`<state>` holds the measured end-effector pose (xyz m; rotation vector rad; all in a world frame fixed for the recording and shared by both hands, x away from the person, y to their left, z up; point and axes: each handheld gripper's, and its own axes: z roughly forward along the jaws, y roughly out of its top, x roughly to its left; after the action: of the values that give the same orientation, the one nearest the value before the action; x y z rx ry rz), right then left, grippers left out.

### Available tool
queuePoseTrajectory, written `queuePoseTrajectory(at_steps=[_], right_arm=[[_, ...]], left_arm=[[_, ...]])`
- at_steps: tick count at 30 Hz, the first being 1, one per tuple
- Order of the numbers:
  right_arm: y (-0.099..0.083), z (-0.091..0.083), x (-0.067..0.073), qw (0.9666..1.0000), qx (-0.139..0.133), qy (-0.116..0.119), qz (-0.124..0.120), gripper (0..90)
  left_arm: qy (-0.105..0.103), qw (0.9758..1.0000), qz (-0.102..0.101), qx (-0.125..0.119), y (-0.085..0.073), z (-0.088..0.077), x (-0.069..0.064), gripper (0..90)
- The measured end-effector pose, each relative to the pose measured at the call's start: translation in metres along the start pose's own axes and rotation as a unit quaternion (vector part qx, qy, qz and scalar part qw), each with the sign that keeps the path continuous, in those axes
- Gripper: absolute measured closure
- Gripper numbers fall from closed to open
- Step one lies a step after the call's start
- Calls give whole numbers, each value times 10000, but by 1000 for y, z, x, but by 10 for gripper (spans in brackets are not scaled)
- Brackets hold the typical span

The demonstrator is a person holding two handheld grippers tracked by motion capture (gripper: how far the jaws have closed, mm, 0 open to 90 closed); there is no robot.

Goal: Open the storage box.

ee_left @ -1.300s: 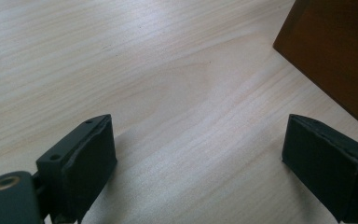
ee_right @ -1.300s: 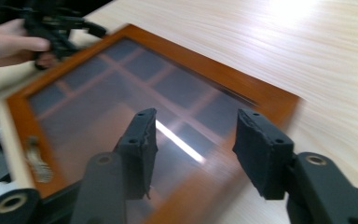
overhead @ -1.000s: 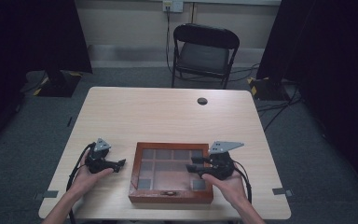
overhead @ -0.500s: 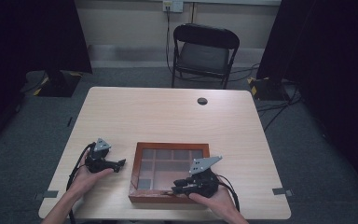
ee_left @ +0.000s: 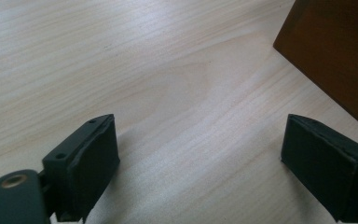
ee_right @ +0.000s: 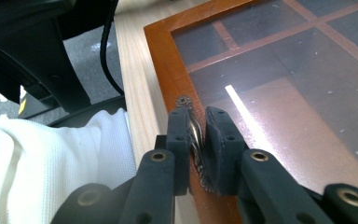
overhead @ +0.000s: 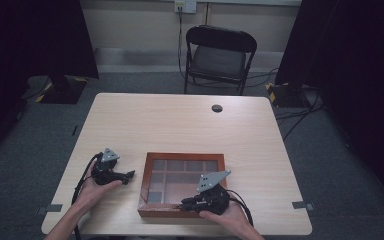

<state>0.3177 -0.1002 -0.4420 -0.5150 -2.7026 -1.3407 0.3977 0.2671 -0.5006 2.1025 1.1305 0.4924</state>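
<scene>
Chair (overhead: 221, 52) beyond table (overhead: 180, 125); box (overhead: 152, 180) beside left gripper (overhead: 128, 176)

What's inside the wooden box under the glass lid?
Through the glass lid the wooden box shows bare divided compartments, nothing visible in them. The right gripper, shut on the metal clasp, hides part of the front row.

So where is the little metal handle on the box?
The metal handle sits on the wooden box's near front edge, pinched between the right gripper's fingers; in the high view that is near the table's front edge.
</scene>
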Motion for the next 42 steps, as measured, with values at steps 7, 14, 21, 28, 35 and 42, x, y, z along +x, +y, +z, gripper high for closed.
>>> queuePoseTrajectory(at_steps=[7,14,21,28,35,42], right_arm=[[1,-1,-1,10000,8,56,-10,822],[3,-1,-3,9998,99,138,-114,826],[9,-6,-4,9997,23,211,-95,829],[19,-16,-5,9996,-65,273,-28,829],[26,-21,-7,9995,-35,306,-31,828],[35,-27,-8,9994,-138,302,-74,828]], left_arm=[[-10,10000,-18,69,1,-3,-1,156],[-135,9998,59,-92,3,-9,-4,160],[-309,9983,149,-481,8,-22,-14,165],[-622,9958,160,-658,10,-28,-19,163],[-840,9917,327,-920,13,-36,-28,182],[-965,9901,322,-966,14,-37,-31,187]])
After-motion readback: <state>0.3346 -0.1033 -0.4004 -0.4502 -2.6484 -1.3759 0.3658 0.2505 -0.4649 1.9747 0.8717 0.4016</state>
